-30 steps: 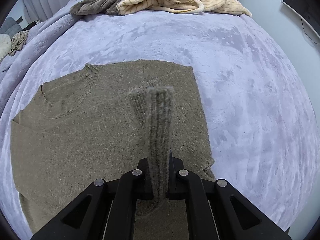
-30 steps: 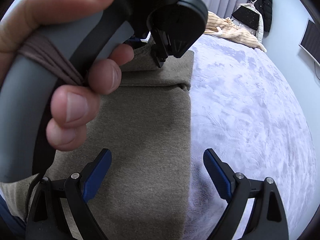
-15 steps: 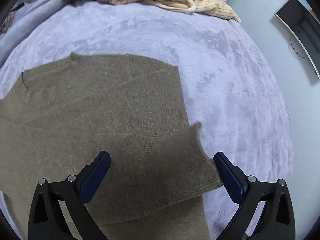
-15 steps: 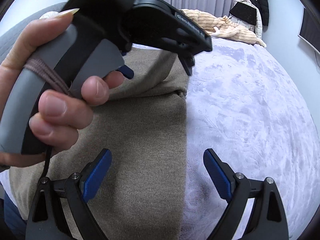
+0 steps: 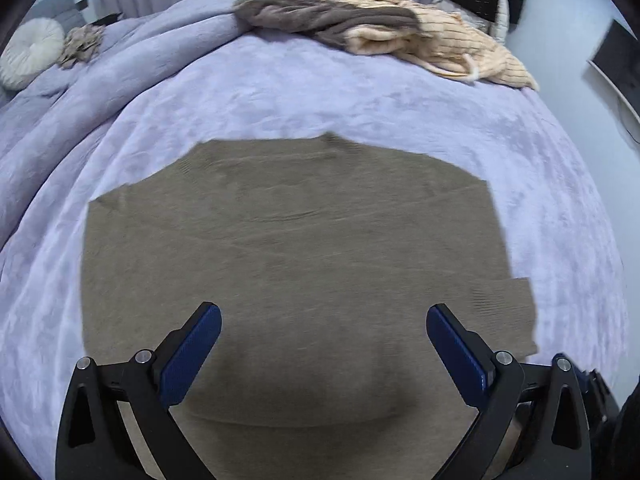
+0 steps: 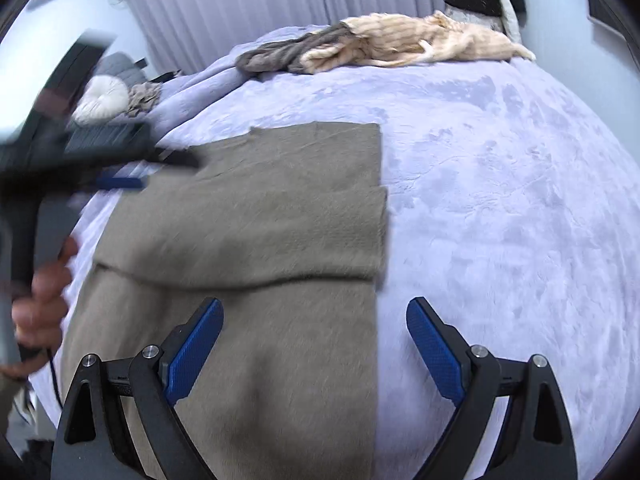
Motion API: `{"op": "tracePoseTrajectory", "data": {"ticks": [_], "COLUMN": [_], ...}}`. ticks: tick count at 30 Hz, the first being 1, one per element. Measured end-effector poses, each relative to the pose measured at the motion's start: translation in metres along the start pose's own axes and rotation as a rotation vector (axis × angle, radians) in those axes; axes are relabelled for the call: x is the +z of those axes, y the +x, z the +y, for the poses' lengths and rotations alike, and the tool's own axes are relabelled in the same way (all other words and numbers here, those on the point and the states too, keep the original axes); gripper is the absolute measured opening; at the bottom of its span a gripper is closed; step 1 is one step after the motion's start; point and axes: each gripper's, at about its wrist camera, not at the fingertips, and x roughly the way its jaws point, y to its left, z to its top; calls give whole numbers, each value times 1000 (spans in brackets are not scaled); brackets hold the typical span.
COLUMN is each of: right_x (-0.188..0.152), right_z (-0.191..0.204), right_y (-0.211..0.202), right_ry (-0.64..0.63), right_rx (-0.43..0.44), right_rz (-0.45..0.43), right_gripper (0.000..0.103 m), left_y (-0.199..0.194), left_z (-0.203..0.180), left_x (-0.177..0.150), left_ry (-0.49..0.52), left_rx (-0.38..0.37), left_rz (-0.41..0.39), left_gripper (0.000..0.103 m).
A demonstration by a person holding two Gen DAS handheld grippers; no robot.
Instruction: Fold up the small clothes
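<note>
An olive-brown knit sweater [image 5: 288, 248] lies flat on the lavender bedspread [image 5: 320, 88], with a sleeve [image 5: 504, 312] folded across its body and its ribbed cuff reaching the right edge. My left gripper [image 5: 322, 344] is open and empty above the sweater's lower part. In the right wrist view the sweater [image 6: 256, 248] lies left of centre with the folded sleeve [image 6: 280, 236] across it. My right gripper [image 6: 314, 344] is open and empty over the sweater's right edge. The left gripper [image 6: 120, 182] shows blurred at the far left, held by a hand.
A pile of grey and cream striped clothes [image 5: 384, 36] lies at the far edge of the bed, also in the right wrist view [image 6: 384, 40]. A round white cushion [image 5: 28, 52] sits at the far left. A monitor [image 5: 616, 64] stands by the right wall.
My left gripper let go of the sleeve cuff, opened, and drew back to the left. The sleeve now lies flat across the sweater. The right gripper stayed open.
</note>
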Motion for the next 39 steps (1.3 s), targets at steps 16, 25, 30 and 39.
{"op": "tracePoseTrajectory", "data": {"ticks": [16, 25, 30, 39], "right_x": [53, 44, 50, 71], "right_z": [15, 39, 92, 82], "right_y": [67, 7, 54, 127], "right_ry": [-92, -94, -212, -124], "right_rx": [-132, -122, -142, -262], "right_rz": [88, -37, 65, 209], "right_gripper": [17, 80, 79, 84], "left_y": [44, -11, 20, 68], "left_z": [144, 92, 64, 86], "left_x": [-47, -56, -17, -4], "left_ry": [-240, -33, 17, -45], "left_rx": [101, 114, 136, 113], "left_rz": [68, -64, -37, 34], "left_gripper": [103, 103, 103, 103]}}
